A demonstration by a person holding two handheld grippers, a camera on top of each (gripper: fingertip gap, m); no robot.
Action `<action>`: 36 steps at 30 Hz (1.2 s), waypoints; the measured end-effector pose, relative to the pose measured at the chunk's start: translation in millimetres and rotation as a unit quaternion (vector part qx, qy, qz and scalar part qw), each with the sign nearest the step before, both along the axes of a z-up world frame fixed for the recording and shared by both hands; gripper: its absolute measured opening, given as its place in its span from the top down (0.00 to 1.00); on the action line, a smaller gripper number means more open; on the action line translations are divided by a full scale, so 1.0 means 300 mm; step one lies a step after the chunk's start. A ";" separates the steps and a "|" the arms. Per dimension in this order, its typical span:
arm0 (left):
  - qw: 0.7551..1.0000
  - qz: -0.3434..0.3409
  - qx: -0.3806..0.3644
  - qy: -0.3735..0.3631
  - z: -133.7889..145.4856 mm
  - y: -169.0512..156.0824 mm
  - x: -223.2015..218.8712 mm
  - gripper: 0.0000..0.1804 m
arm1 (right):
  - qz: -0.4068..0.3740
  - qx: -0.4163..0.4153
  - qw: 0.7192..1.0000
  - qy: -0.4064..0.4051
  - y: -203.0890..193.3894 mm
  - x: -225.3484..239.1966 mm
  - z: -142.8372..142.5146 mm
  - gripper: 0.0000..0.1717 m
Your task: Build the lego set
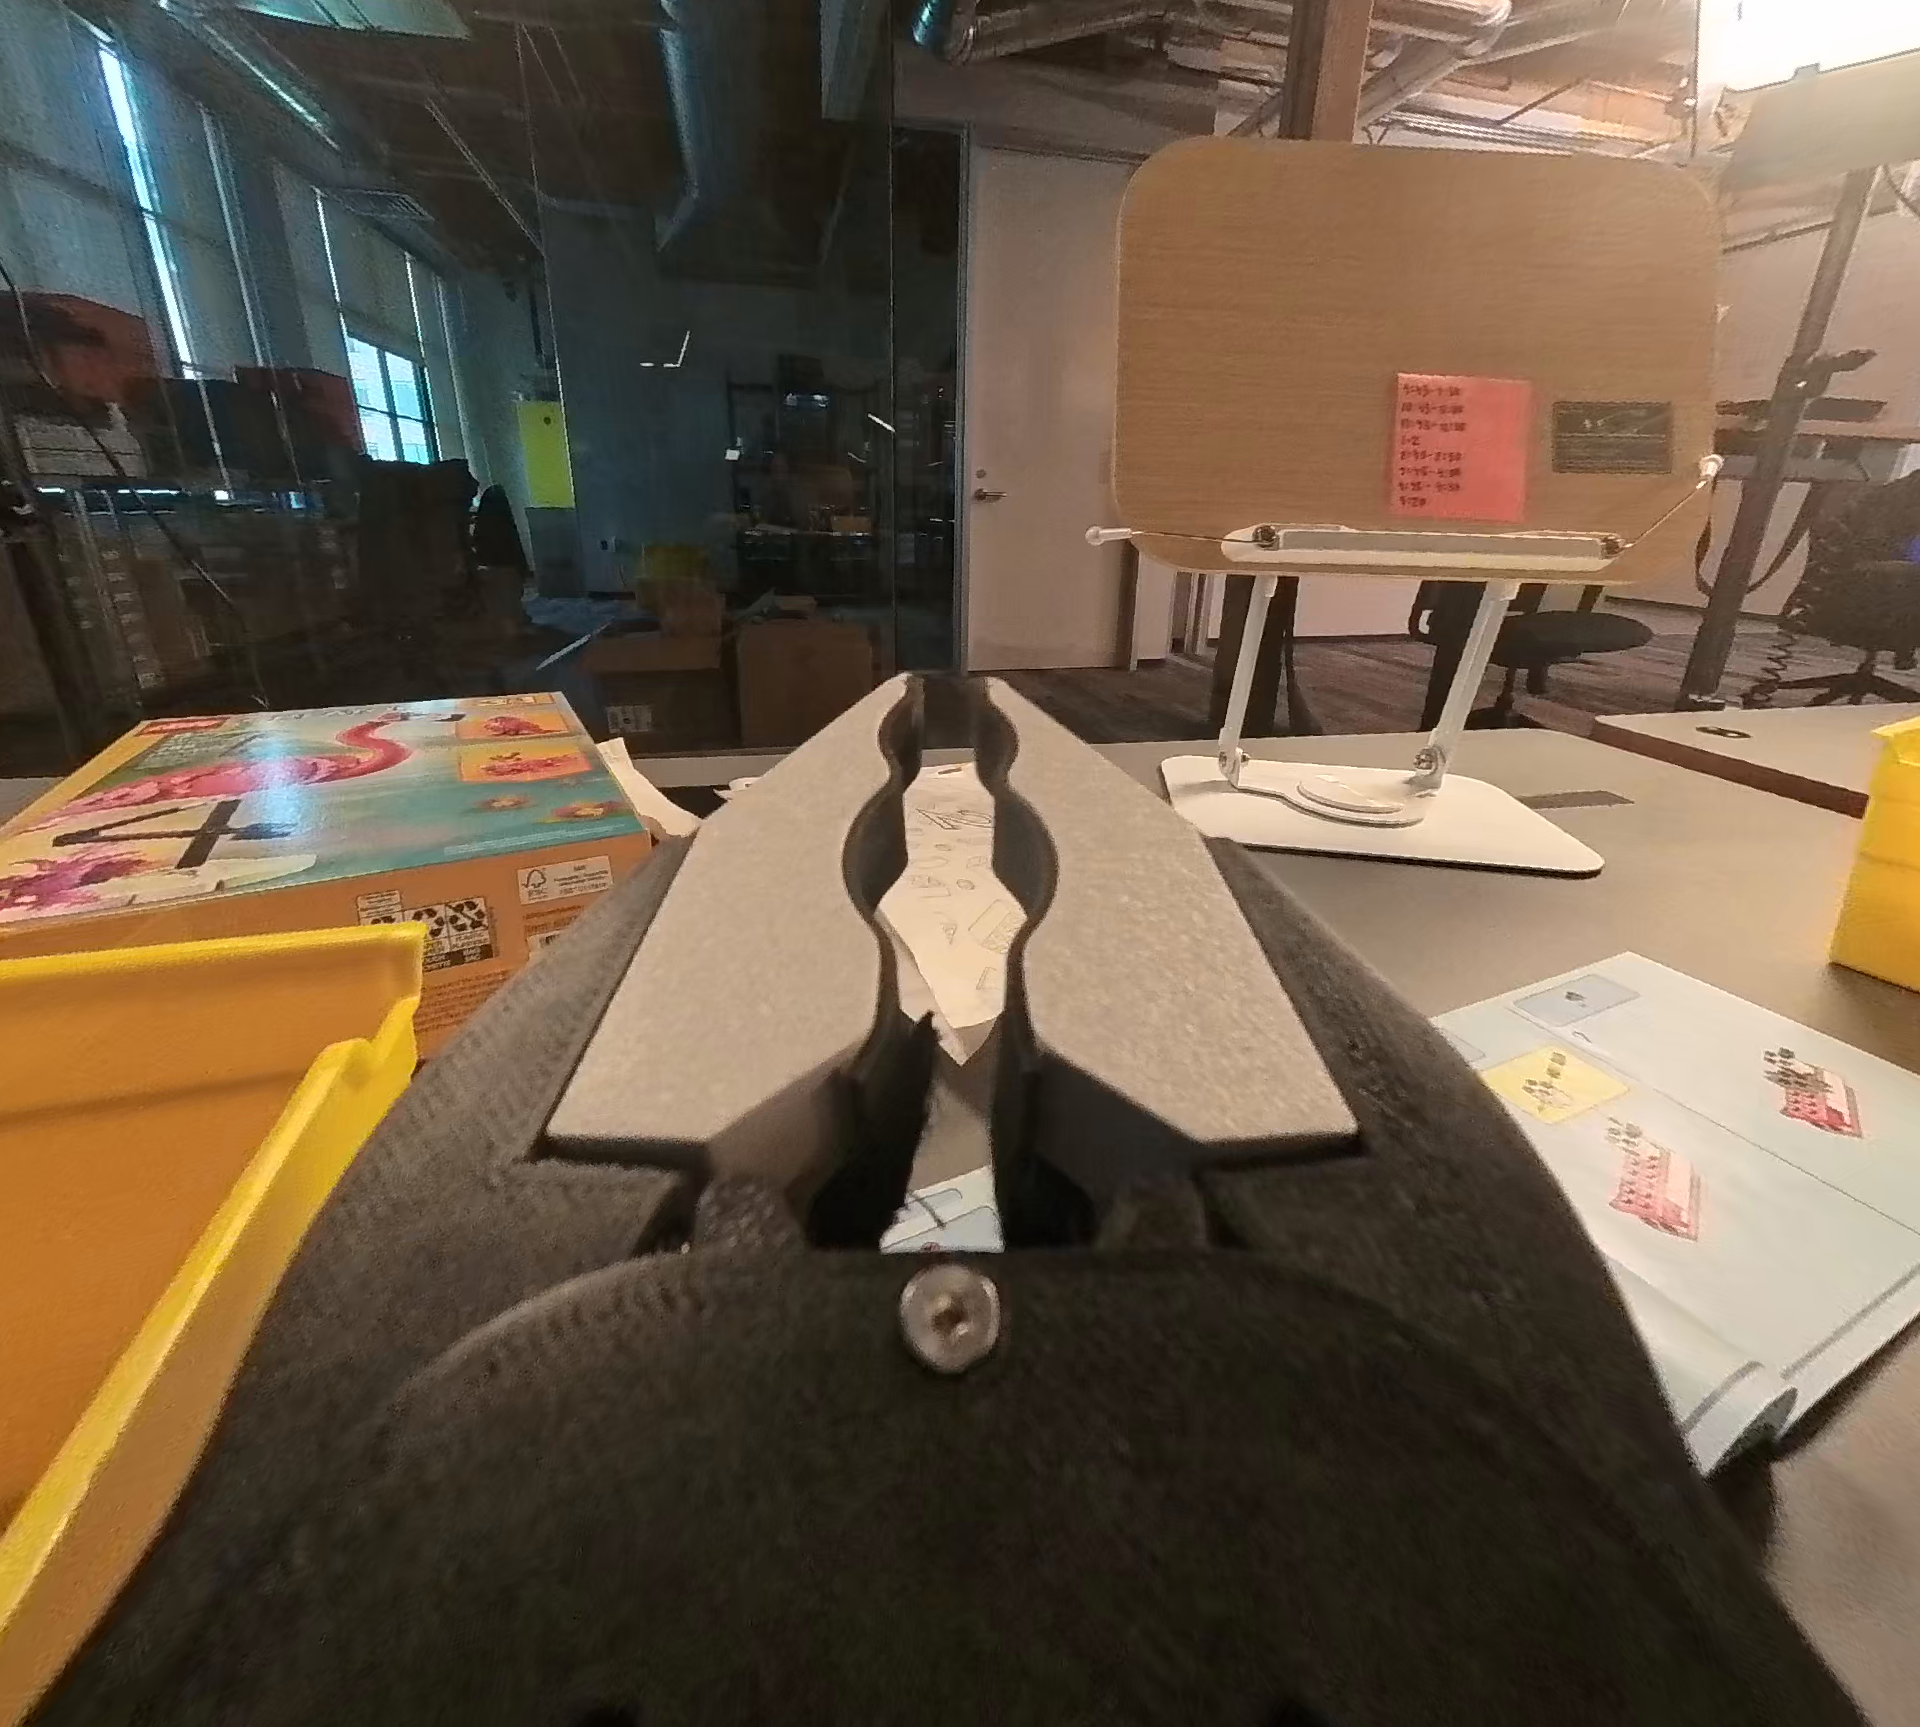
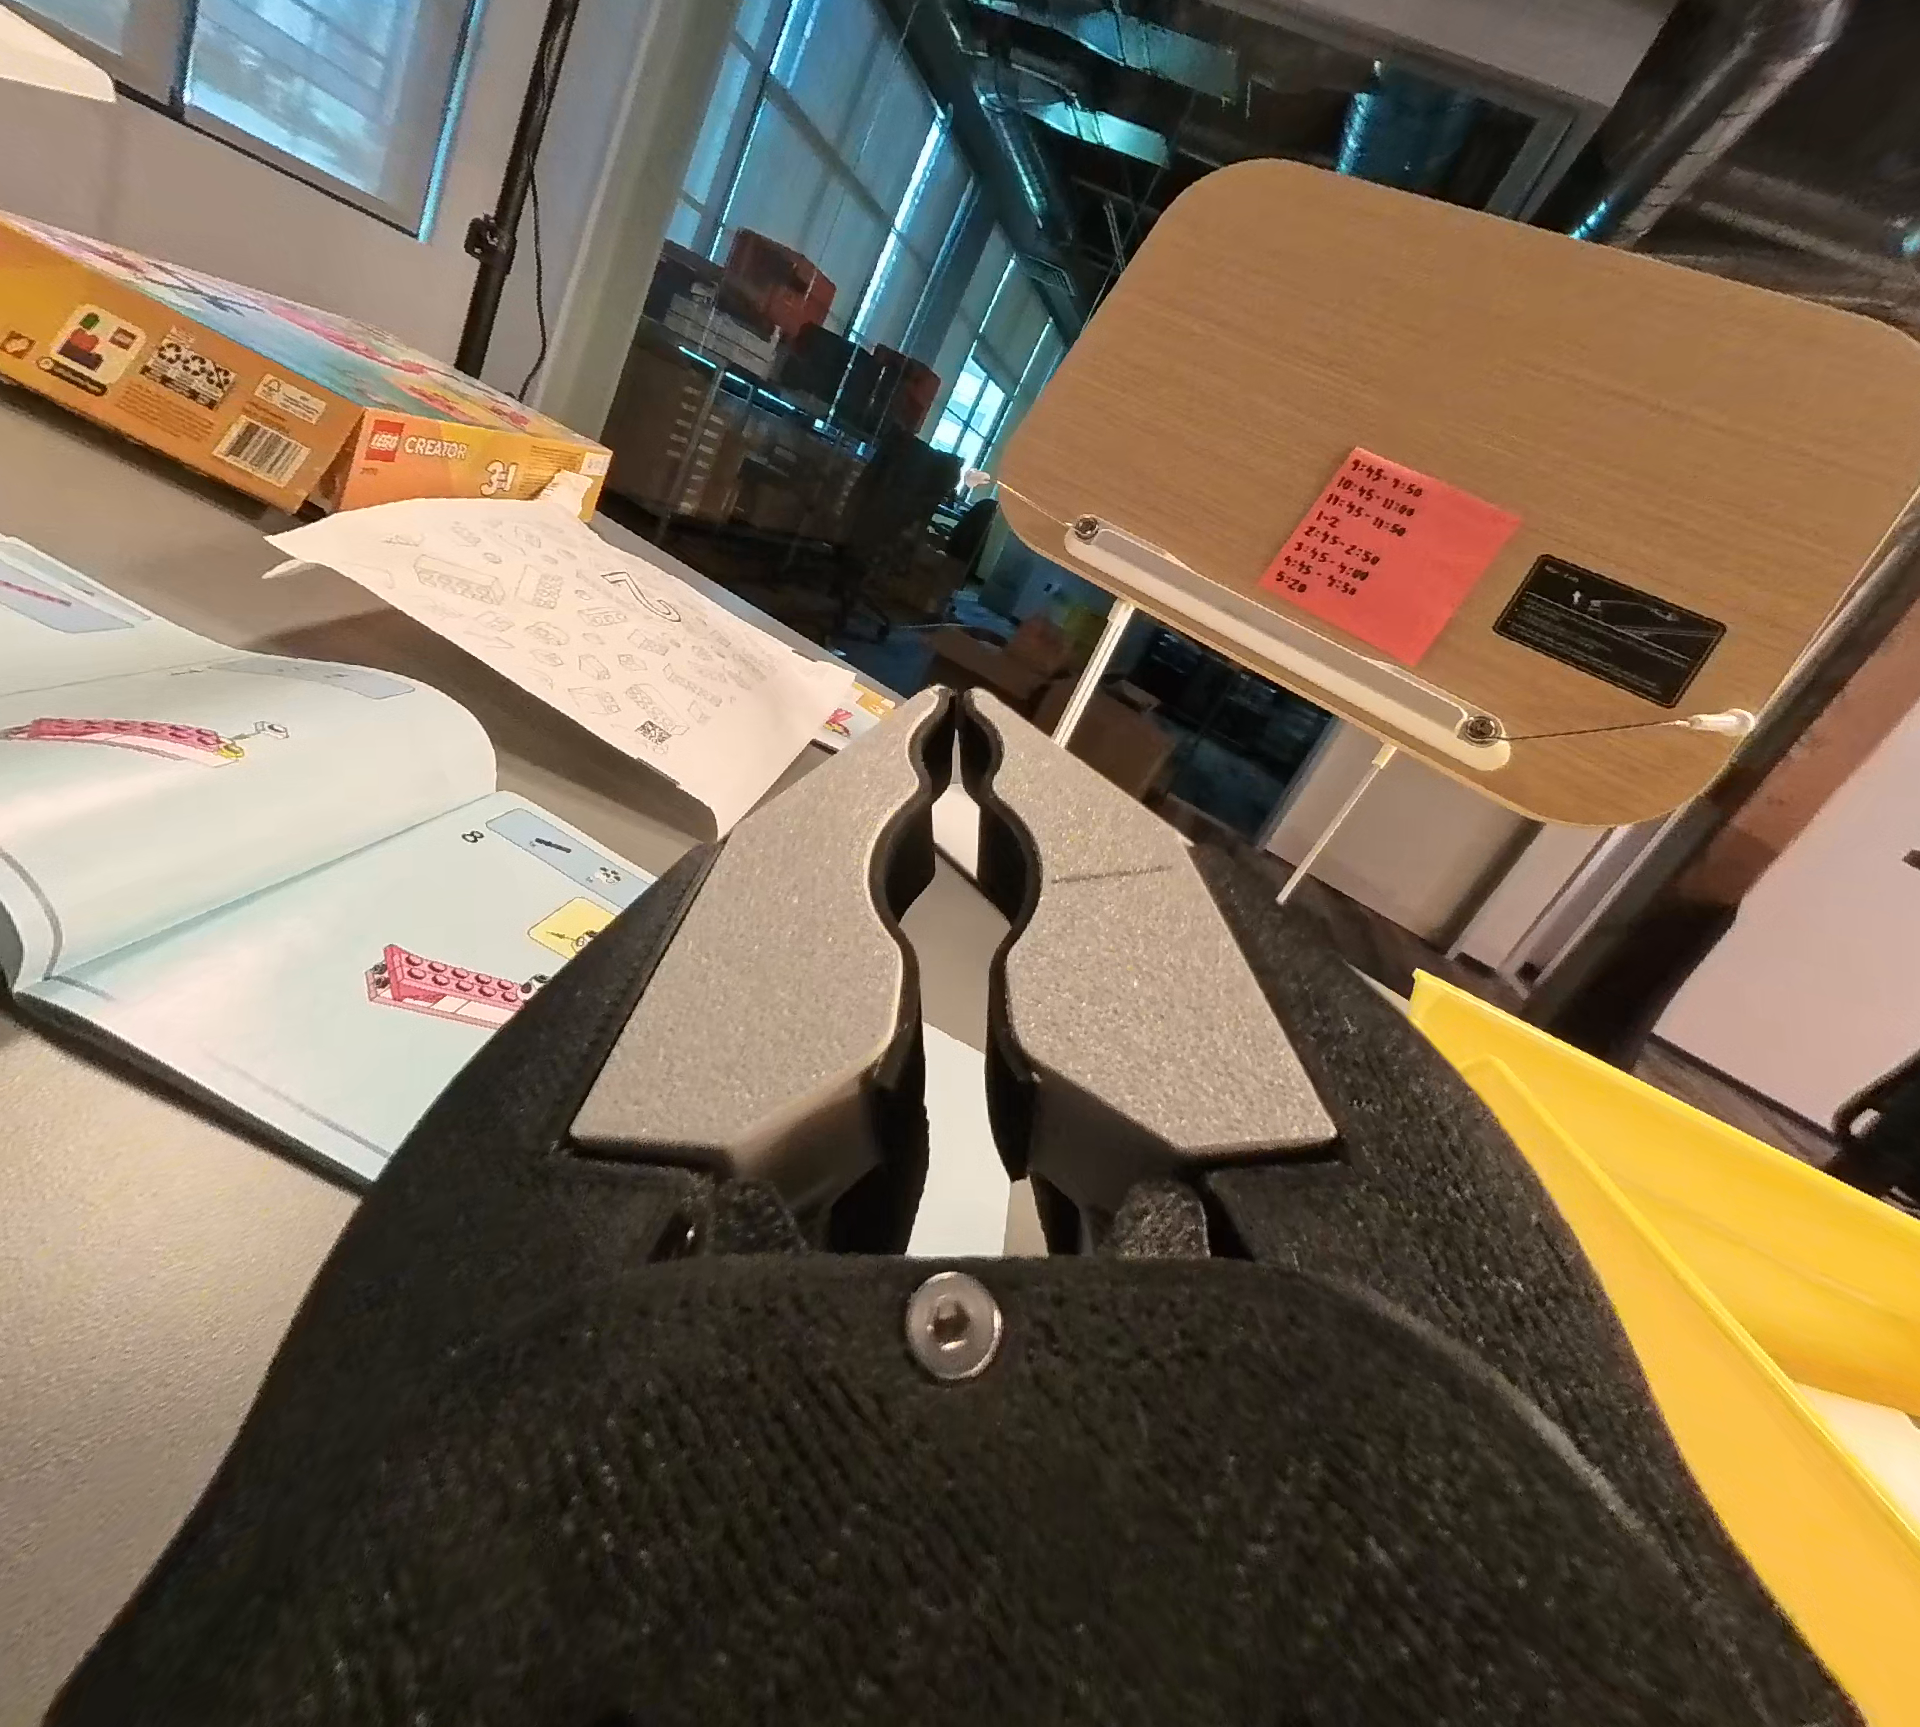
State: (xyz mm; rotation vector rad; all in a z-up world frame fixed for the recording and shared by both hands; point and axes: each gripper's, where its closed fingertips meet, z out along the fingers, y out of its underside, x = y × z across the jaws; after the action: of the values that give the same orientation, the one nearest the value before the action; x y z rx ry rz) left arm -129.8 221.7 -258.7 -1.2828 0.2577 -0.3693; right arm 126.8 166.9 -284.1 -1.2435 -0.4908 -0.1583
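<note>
My left gripper (image 1: 953, 688) is held above the grey table with a narrow gap between its fingertips and nothing between them. Behind the gap lies a white paper bag (image 1: 951, 888) printed with brick drawings. My right gripper (image 2: 955, 703) is shut, tips touching, with nothing visible between them. The open instruction booklet (image 2: 239, 846) lies to its left and also shows at the right of the left wrist view (image 1: 1683, 1189). The paper bag (image 2: 582, 628) lies beyond the booklet. The orange set box (image 1: 291, 804) lies at the far left, also seen in the right wrist view (image 2: 260, 410). No loose bricks show.
A wooden book stand (image 1: 1413, 368) on a white base (image 1: 1371, 810) stands at the table's far side, also in the right wrist view (image 2: 1455, 451). Yellow bins sit close at my left (image 1: 156, 1106) and right (image 1: 1881, 867), (image 2: 1704, 1262). A tripod pole (image 2: 540, 88) rises behind the box. About 25 centimetres separates my left fingertips from my right.
</note>
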 end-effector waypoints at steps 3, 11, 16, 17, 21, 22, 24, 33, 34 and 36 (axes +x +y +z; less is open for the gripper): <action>1.000 -0.002 0.000 -0.001 0.000 -0.001 0.000 0.95 | 0.001 -0.003 1.000 -0.001 0.002 -0.002 -0.003 1.00; 1.000 -0.011 -0.001 0.002 -0.008 0.000 0.010 0.95 | 0.003 -0.006 1.000 -0.001 0.003 -0.004 -0.007 1.00; 1.000 -0.015 -0.003 0.002 -0.011 0.000 0.015 0.95 | 0.004 -0.009 1.000 0.001 0.005 -0.003 -0.009 1.00; 1.000 -0.016 -0.004 0.002 -0.013 0.000 0.016 0.95 | 0.004 -0.010 1.000 0.001 0.006 -0.003 -0.010 1.00; 1.000 -0.023 -0.006 0.006 -0.018 -0.003 0.032 0.95 | 0.006 -0.013 1.000 0.001 0.008 -0.004 -0.014 1.00; 1.000 -0.025 -0.005 0.009 -0.020 -0.004 0.036 0.95 | 0.006 -0.014 1.000 0.001 0.008 -0.004 -0.015 1.00; 1.000 -0.026 -0.004 0.014 -0.021 -0.005 0.042 0.95 | 0.007 -0.015 1.000 0.001 0.009 -0.004 -0.016 1.00; 0.998 -0.047 -0.003 0.028 -0.028 -0.024 0.092 0.95 | 0.007 -0.015 1.000 0.000 0.007 -0.005 -0.016 1.00; 0.998 -0.055 -0.002 0.031 -0.030 -0.031 0.109 0.95 | 0.007 -0.014 1.000 0.000 0.007 -0.005 -0.016 1.00; 0.997 -0.073 0.000 0.039 -0.034 -0.050 0.149 0.95 | 0.006 -0.014 1.000 -0.001 0.008 -0.005 -0.016 1.00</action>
State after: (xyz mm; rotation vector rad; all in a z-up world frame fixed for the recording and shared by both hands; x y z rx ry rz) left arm -85.3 206.9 -268.9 -1.2837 0.4187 -0.4453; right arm 125.3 169.1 -289.0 -1.2682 -0.5046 -0.1426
